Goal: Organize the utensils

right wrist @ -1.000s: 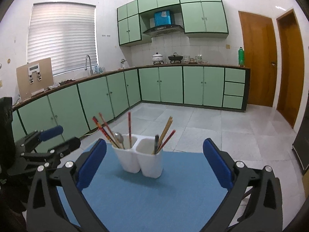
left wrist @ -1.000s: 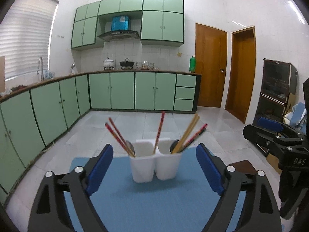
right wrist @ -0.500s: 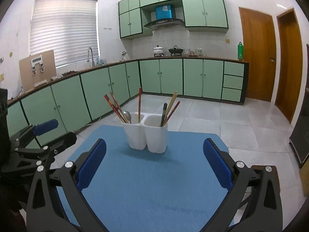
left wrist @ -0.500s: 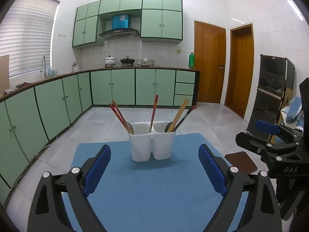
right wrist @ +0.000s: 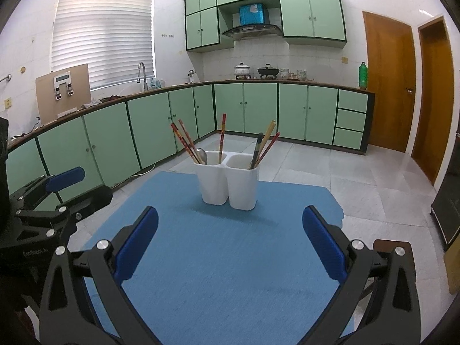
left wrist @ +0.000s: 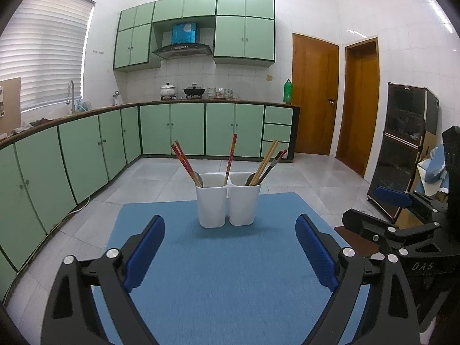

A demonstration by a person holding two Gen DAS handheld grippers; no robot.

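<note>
Both claws were spread wide with nothing between the blue pads. The left gripper [left wrist: 230, 247] hung over the near part of the blue mat [left wrist: 230, 273], and the right gripper [right wrist: 230, 238] did the same from a bit further right, each showing up at the edge of the other's view.

The white holder [left wrist: 228, 204] stood upright toward the far end of the mat, well apart from both grippers. It's two compartments joined side by side. In the left one there were red chopsticks [left wrist: 184, 159] leaning left, a spoon [right wrist: 202, 155] with its bowl poking up beside them, and a single red chopstick [left wrist: 231, 155] tilted toward the divider. The right one held tan chopsticks [left wrist: 266, 161] and a dark-handled utensil [right wrist: 256, 149] I couldn't identify, all leaning right.

A brown pad [right wrist: 402, 247] sat just beside the mat's right edge.
</note>
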